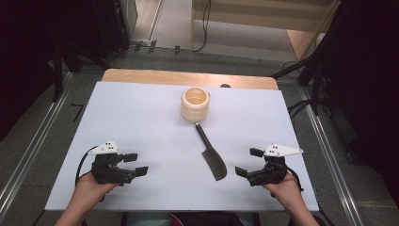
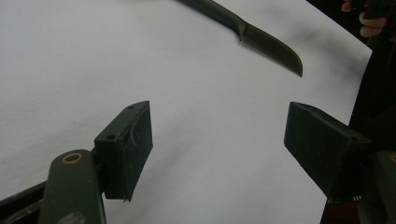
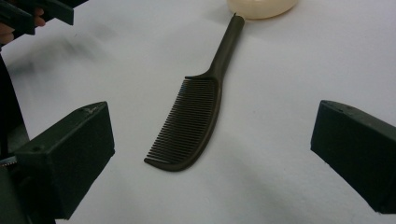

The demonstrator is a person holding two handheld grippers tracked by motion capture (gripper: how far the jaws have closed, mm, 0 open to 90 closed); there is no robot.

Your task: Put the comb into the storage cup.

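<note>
Both grippers wide open, holding nothing: left gripper (image 1: 133,165), right gripper (image 1: 249,163). Comb (image 1: 211,154) flat on table (image 1: 141,108), between them, handle tip touching cup (image 1: 195,104). Better approached from right, pinching handle, not teeth.

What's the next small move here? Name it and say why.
Probably bring the right tool in over the comb, jaws astride its handle. The comb lies flat on the white table, its handle end against the cream cup. Both tools are open and empty, the left tool sits farther from it.
</note>
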